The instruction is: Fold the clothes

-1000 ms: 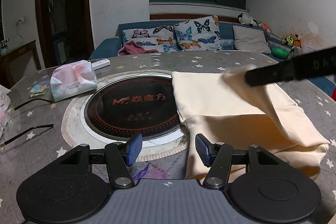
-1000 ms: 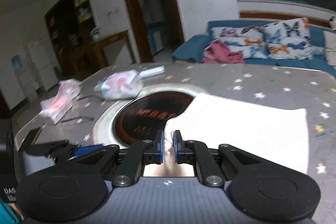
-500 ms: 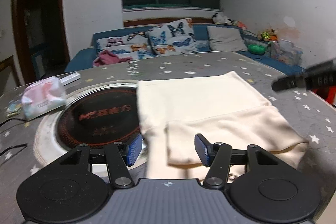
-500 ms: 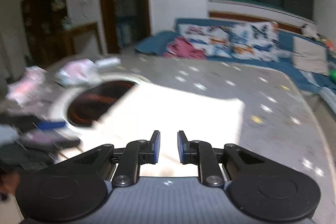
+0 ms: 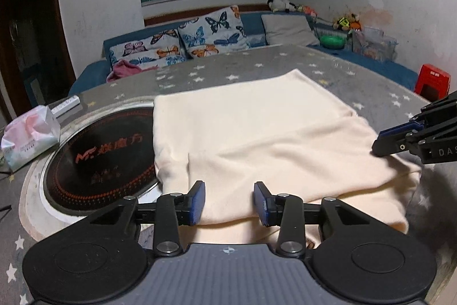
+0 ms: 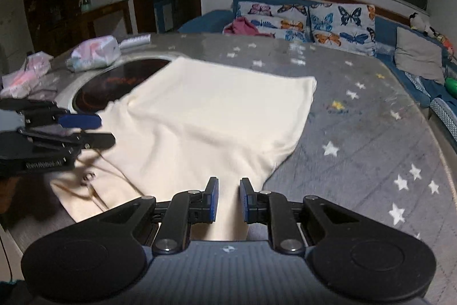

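Observation:
A cream garment (image 5: 257, 133) lies folded on the star-patterned table (image 5: 371, 82), with its left part over a round black cooktop (image 5: 100, 156). My left gripper (image 5: 228, 202) hovers at the garment's near edge. Its jaws are closing, the top layer's edge lies between them, and the pads do not press on it. My right gripper (image 6: 228, 199) stands over the garment's (image 6: 214, 105) near right corner with a narrow gap between its pads and cloth showing below. Each gripper appears in the other's view: the right gripper (image 5: 380, 139) at the cloth's right edge, the left gripper (image 6: 105, 130) at its left. A drawstring eyelet (image 6: 91, 176) shows there.
A tissue pack (image 5: 28, 139) and a white remote (image 5: 67, 105) sit left of the cooktop. More pink packets (image 6: 25, 73) lie at the table's far left. Behind the table stands a blue sofa with butterfly cushions (image 5: 200, 39), and a red stool (image 5: 432, 77) stands at the right.
My right gripper carried a pinched flap across the garment, let it go and swung to the right corner. The flap now lies flat. My left gripper moved right over the cloth and its jaws narrowed.

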The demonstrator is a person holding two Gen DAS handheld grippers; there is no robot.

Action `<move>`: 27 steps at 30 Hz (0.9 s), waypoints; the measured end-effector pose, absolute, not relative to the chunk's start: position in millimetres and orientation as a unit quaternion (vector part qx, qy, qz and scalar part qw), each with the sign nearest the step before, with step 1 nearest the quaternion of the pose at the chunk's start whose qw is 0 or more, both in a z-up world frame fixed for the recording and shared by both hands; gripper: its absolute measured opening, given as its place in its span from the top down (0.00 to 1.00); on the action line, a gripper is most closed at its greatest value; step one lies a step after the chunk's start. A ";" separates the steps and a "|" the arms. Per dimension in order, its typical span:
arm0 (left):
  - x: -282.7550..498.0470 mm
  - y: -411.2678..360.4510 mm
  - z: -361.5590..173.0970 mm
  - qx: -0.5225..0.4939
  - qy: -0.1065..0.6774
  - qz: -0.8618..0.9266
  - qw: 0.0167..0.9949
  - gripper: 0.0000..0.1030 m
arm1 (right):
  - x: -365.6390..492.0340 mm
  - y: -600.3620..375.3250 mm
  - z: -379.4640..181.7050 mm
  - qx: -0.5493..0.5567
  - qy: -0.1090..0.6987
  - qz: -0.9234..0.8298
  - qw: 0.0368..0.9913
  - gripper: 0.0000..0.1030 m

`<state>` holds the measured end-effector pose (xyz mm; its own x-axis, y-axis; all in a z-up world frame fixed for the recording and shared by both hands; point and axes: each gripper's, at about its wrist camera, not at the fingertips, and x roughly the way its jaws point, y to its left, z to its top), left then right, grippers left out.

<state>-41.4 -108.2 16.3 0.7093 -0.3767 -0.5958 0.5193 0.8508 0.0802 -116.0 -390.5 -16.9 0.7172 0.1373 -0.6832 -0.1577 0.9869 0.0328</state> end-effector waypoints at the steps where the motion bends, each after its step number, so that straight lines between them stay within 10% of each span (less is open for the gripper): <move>1: -41.3 -107.4 15.9 0.123 0.294 -0.244 0.916 0.61 | -115.8 -391.3 -16.5 -0.013 0.369 0.081 0.926 0.86; 27: -36.3 -117.0 17.7 0.153 0.283 -0.270 0.908 0.60 | -104.1 -359.7 -9.7 -0.068 0.355 0.142 0.921 0.85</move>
